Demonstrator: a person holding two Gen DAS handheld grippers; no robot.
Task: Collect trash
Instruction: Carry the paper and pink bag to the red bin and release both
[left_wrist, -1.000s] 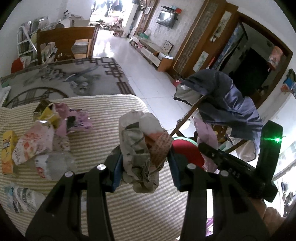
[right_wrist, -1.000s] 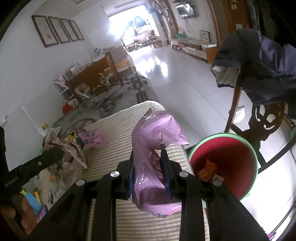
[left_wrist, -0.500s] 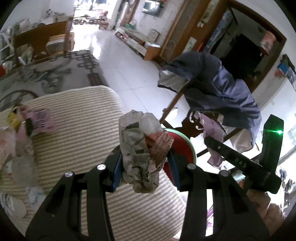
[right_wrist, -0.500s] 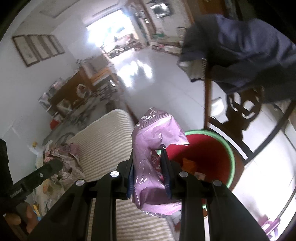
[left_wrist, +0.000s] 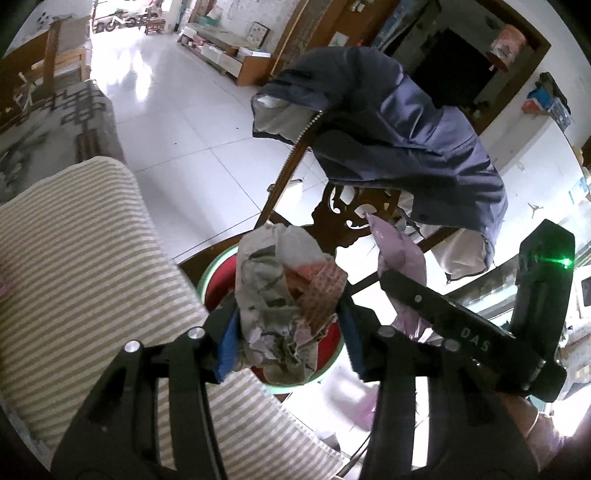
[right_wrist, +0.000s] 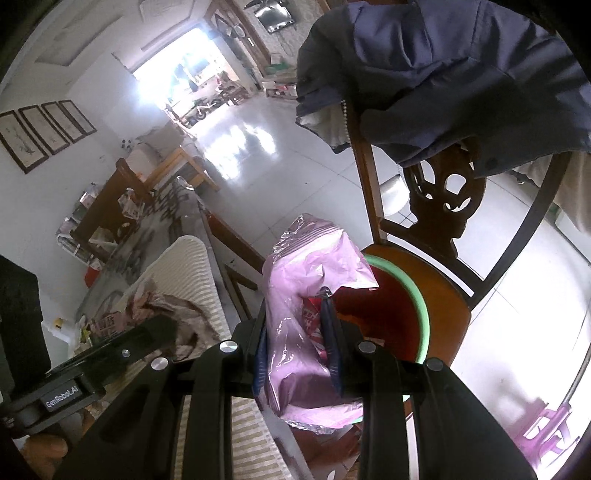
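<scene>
Left wrist view: one left tool (left_wrist: 288, 328), jaws opening, one crumpled paper wad (left_wrist: 284, 295) between them. Its right pad (left_wrist: 352, 343) stands clear of the wad; left pad (left_wrist: 226, 343) touches it. Wad hangs over one red bin with green rim (left_wrist: 207, 273), which sits at 12 o'clock from the tool, just off the striped bench (left_wrist: 81, 258) edge. At 3 o'clock: one right tool (left_wrist: 417, 295) with one pink bag (left_wrist: 402, 254). One carved wooden chair (left_wrist: 351, 218) at 1 o'clock, one blue jacket (left_wrist: 399, 125) draped on it.

Right wrist view: one right tool (right_wrist: 295, 343), jaws opening a little but both pads pressed on the one pink bag (right_wrist: 314, 273). Bag is above the red bin (right_wrist: 417, 295), bin on the chair (right_wrist: 439, 206) seat at 1 o'clock. Left tool (right_wrist: 110, 350) at 9 o'clock over the bench (right_wrist: 184, 273); one litter pile (right_wrist: 110, 317) beyond it, count unclear. Four framed pictures (right_wrist: 44, 133) on the wall at 10 o'clock.
</scene>
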